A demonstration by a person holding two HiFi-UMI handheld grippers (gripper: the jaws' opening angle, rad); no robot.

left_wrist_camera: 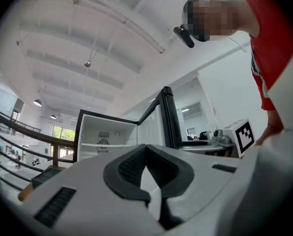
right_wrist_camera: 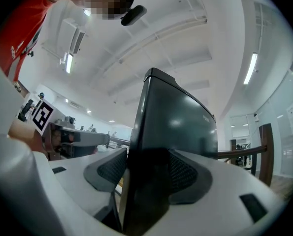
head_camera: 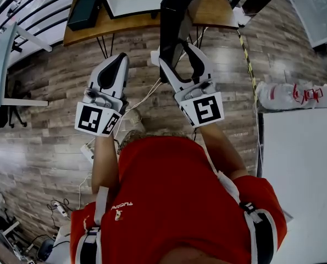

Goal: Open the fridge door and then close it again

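Right jaws: we see the right gripper [right_wrist_camera: 147,173] spread wide, with the free edge of the fridge door [right_wrist_camera: 178,117] standing between the two pads. A pale gap shows on the left side, so we read this as released, not clamped.
Left jaws: the left gripper [left_wrist_camera: 146,154] is clenched tip to tip with nothing in it. It hangs just beside the right one and points at the fridge.
Door: it is swung out from the fridge [left_wrist_camera: 104,132] and stands edge-on towards us, roughly square to the opening.
Done: we judge the opening half complete, since the inside is fully exposed.
Left: closing is not yet done. The door needs pushing or pulling back round until it meets the fridge front.
Next move: we judge that the right jaws need either a fresh hold on the edge or a flat push on the dark outer face.
Fridge contents: white walls and one shelf [left_wrist_camera: 99,145]. We see nothing on it or below it, though the lower part is hidden by the gripper.
Support: the fridge sits on a wooden tabletop [head_camera: 215,7].
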